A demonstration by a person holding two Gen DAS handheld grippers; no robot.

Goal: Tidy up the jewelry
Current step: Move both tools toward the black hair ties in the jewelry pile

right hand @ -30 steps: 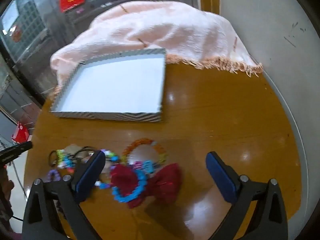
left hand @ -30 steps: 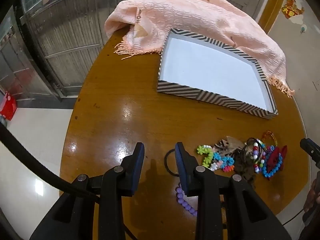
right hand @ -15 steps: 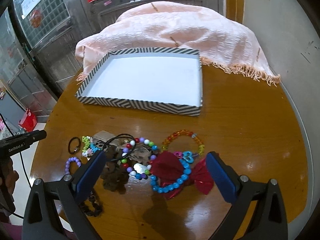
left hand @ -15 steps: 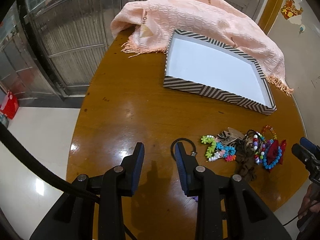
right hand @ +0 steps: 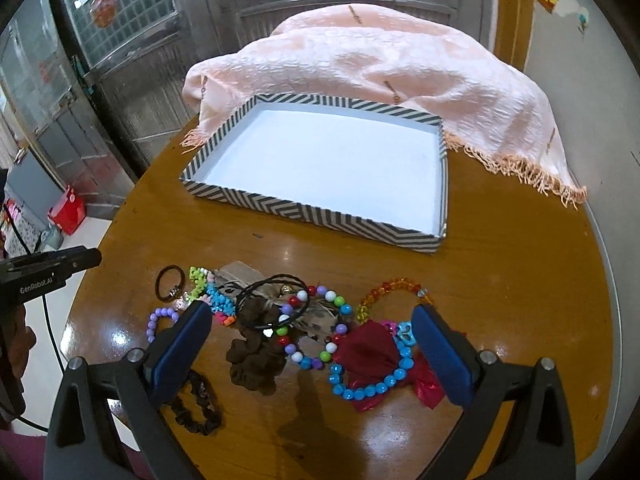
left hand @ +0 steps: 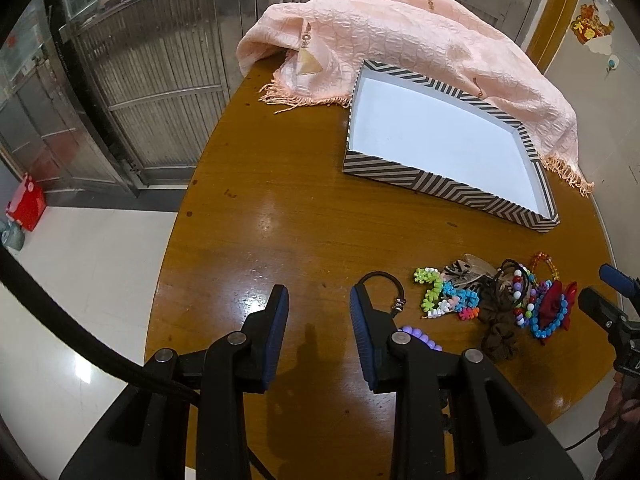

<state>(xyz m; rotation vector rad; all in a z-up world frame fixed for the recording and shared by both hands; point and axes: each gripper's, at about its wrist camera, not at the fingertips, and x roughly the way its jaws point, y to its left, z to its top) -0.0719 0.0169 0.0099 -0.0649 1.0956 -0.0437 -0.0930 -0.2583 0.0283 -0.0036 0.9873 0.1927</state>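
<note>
A pile of jewelry [right hand: 288, 316] lies on the round wooden table [right hand: 520, 280] near its front edge: bead bracelets, a red bow [right hand: 372, 354], a brown scrunchie [right hand: 256, 360], a black hair tie [left hand: 382, 280] and a purple bead bracelet [right hand: 160, 320]. The pile also shows in the left wrist view [left hand: 500, 300]. A striped box with a white inside [right hand: 400, 236] stands behind it, with nothing in it. My right gripper [right hand: 312, 348] is wide open above the pile. My left gripper [left hand: 318, 316] is open and empty, left of the pile.
A pink fringed shawl [right hand: 380, 64] is draped over the table's far side behind the box [left hand: 440, 192]. Metal gates and a tiled floor [left hand: 80, 280] lie beyond the table's left edge. A red container [left hand: 26, 202] stands on the floor.
Both grippers have drawn back and up from the table. The view of the pile has widened. Both stay open and empty.
</note>
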